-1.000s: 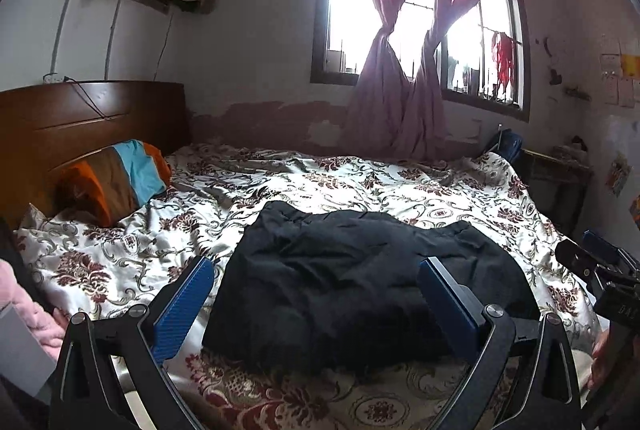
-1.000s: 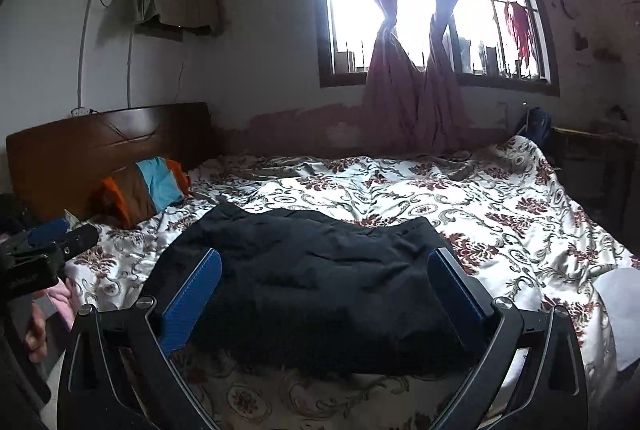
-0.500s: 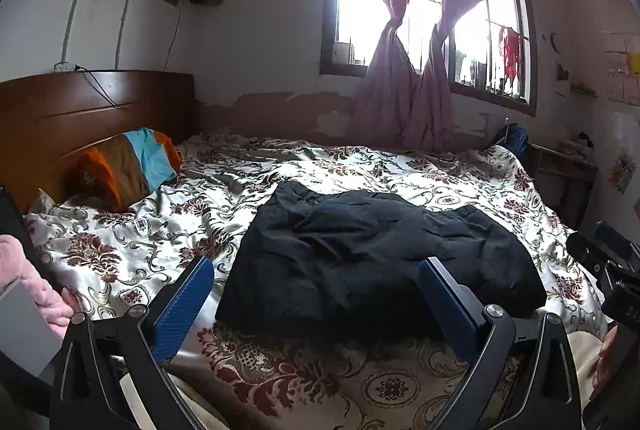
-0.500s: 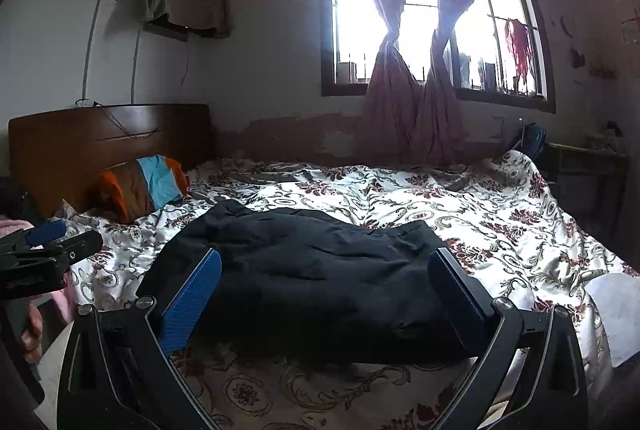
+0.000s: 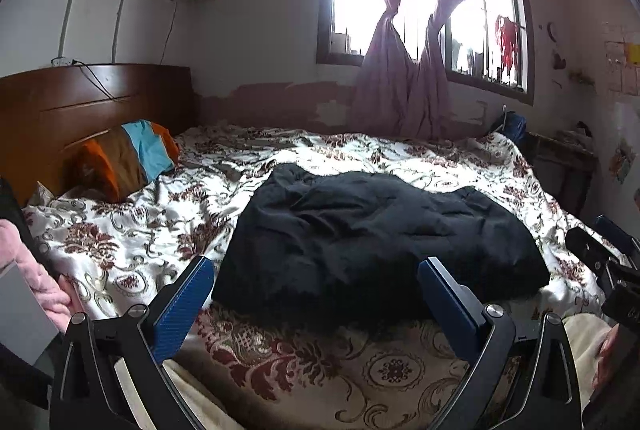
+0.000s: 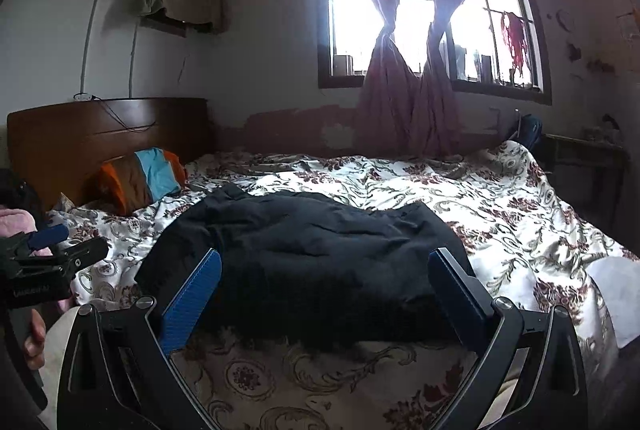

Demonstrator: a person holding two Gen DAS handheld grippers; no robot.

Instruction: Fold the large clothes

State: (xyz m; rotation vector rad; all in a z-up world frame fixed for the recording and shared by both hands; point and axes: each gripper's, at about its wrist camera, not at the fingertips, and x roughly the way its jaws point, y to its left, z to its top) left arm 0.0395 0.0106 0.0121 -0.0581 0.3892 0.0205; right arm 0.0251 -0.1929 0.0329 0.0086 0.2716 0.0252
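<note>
The left gripper [image 5: 316, 294] hung over the near edge of the bed [image 5: 132, 242], fingers spread wide and empty. The right gripper [image 6: 326, 286] was likewise spread and empty. Just beyond both lay the dark garment [image 5: 372, 238], folded into a rumpled block on the floral cover. Farther off, a striped pillow [image 5: 128, 157] leaned on the headboard [image 5: 80, 101], and pink curtains [image 5: 404, 77] hung at the window.

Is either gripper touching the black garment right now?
Apart. Both wrist views show the left gripper and right gripper open, empty, short of the black garment.
</note>
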